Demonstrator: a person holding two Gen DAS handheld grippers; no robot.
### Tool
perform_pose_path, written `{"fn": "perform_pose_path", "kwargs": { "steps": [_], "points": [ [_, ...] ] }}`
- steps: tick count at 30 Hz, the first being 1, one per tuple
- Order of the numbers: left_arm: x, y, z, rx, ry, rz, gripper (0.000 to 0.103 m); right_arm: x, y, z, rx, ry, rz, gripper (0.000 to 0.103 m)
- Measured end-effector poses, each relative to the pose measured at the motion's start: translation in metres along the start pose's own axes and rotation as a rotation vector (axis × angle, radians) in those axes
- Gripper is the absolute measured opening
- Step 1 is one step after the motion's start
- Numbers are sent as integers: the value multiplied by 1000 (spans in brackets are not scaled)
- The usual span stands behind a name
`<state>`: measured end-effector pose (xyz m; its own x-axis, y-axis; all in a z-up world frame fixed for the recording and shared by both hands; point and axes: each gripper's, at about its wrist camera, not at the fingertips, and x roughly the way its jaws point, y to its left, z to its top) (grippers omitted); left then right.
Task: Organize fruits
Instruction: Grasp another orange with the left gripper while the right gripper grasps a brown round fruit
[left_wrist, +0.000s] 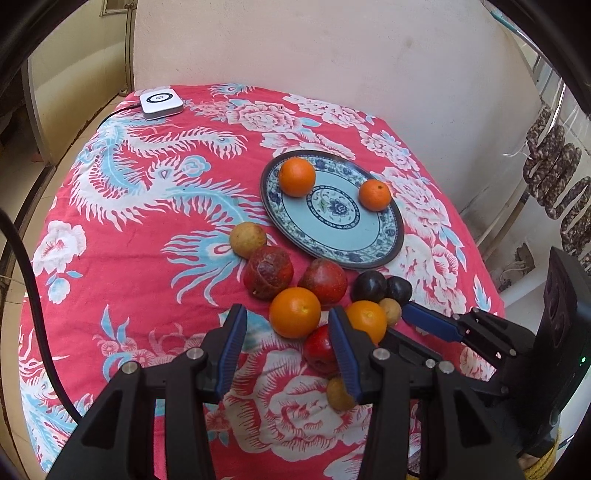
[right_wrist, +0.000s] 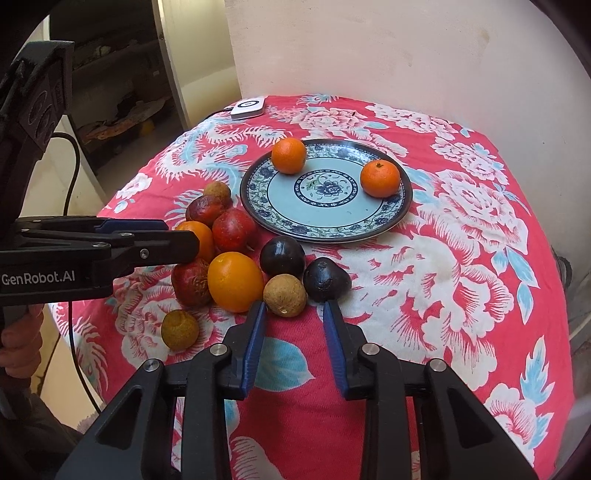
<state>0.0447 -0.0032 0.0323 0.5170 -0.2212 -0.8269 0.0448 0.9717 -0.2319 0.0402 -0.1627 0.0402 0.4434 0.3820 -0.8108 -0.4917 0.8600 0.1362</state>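
Jaws, left gripper (left_wrist: 288, 334): part open, nothing clamped. In the left wrist view an orange (left_wrist: 294, 312) sits just beyond the gap, low in the frame and right of centre.

Jaws, right gripper (right_wrist: 295, 314): set narrower, empty. In the right wrist view the tips sit just short of a small tan fruit (right_wrist: 284, 295), low centre of the frame.

Plate (right_wrist: 258, 173): blue-patterned, upper centre of the right wrist view, on the tabletop. It holds two oranges, one at its far left rim (right_wrist: 289, 155), one at its right (right_wrist: 380, 178). They lie well apart.

Loose fruit: clustered on the red flowered cloth (right_wrist: 461, 258), left of and below the plate in the right wrist view. Count there: two more oranges, the nearer one (right_wrist: 235, 281) beside the tan fruit; three red fruits; two dark plums (right_wrist: 282, 257); two further tan fruits.

Step in hand: the oranges appear to be going to the plate, with two still to move. Both your grippers are poised at the near edge of the cluster.

Next move, left: you need to widen those jaws, since the orange looks broader than the gap, then lower them around it without nudging the red fruit (left_wrist: 319, 347) touching it.

Next move, right: keep clear of the left gripper; the two stand close.
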Motion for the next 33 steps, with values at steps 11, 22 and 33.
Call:
{"fn": "perform_pose_path", "kwargs": {
  "steps": [11,22,33],
  "points": [
    [5,6,3,-43,9,-52,31,0,-1,0,0,1,0,33],
    [-2,9,-3,-21,-8,7,31,-1,0,0,-11,-1,-5,33],
    [4,10,-3,-30,8,13,32,3,-2,3,-21,-9,9,33]
  ]
}}
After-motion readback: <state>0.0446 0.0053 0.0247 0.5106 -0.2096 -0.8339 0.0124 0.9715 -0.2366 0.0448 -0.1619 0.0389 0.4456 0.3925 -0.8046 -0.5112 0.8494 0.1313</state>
